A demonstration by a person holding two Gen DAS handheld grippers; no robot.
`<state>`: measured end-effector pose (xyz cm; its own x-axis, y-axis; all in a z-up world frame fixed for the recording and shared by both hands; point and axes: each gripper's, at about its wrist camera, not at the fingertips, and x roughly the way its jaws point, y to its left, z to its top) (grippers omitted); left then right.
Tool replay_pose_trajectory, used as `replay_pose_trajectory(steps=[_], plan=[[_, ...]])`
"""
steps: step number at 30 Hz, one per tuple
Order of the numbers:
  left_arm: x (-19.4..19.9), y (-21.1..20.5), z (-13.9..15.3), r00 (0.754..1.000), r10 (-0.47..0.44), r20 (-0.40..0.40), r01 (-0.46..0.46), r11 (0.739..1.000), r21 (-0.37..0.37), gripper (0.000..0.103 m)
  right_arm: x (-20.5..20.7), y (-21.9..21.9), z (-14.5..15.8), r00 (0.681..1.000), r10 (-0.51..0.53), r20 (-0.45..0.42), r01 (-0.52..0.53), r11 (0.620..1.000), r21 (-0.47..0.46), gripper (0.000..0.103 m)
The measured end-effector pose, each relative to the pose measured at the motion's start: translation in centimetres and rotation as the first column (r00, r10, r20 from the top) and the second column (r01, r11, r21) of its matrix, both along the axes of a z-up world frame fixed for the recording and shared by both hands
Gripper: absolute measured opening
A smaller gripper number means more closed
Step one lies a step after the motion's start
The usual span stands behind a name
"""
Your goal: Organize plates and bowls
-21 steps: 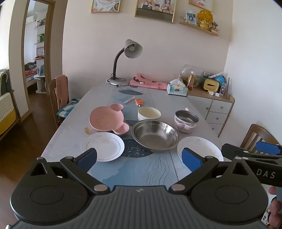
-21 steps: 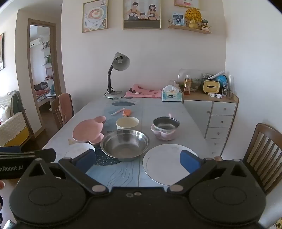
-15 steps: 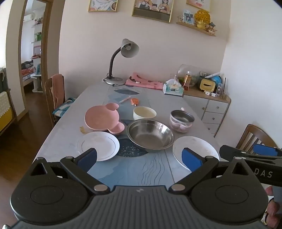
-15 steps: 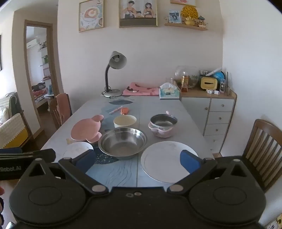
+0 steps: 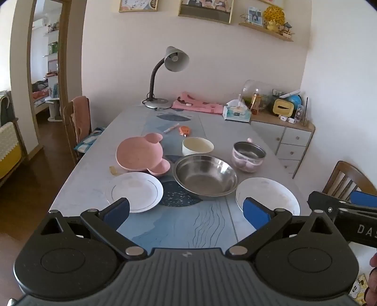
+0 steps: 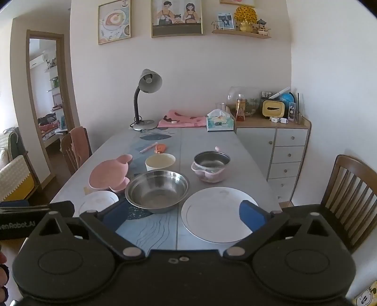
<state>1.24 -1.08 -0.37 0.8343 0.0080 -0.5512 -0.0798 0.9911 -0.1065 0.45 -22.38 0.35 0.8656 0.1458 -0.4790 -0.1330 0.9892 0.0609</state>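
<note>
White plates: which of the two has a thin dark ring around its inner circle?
The smaller white plate on the left, in front of the pink bear-shaped dish. The larger white plate, right of the steel bowl, looks plain.

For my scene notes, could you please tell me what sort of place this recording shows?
Most likely a home dining room: a long dining table set with plates and bowls, wooden chairs drawn up to it, and framed family pictures on the wall above a drawer cabinet.

Each matte black plastic gripper (image 5: 186, 211) (image 6: 183, 215) carries blue-padded fingers (image 5: 255, 209), silver pivot screws and round hubs; white lettering at the frame's edge.
</note>
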Motion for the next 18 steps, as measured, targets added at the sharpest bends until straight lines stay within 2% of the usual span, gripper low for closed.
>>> replay_pose_trajectory(steps=[8, 18], plan=[[-0.10, -0.89, 0.57, 0.999, -0.015, 0.033, 0.013, 0.999, 0.052, 0.103, 0.17, 0.02, 0.08, 1.000, -0.005, 0.009, 0.005, 1.000, -0.005, 0.100], [0.12, -0.87, 0.67, 0.999, -0.012, 0.042, 0.010, 0.999, 0.051, 0.103, 0.14, -0.40, 0.30, 0.999, -0.019, 0.026, 0.019, 1.000, 0.002, 0.102]])
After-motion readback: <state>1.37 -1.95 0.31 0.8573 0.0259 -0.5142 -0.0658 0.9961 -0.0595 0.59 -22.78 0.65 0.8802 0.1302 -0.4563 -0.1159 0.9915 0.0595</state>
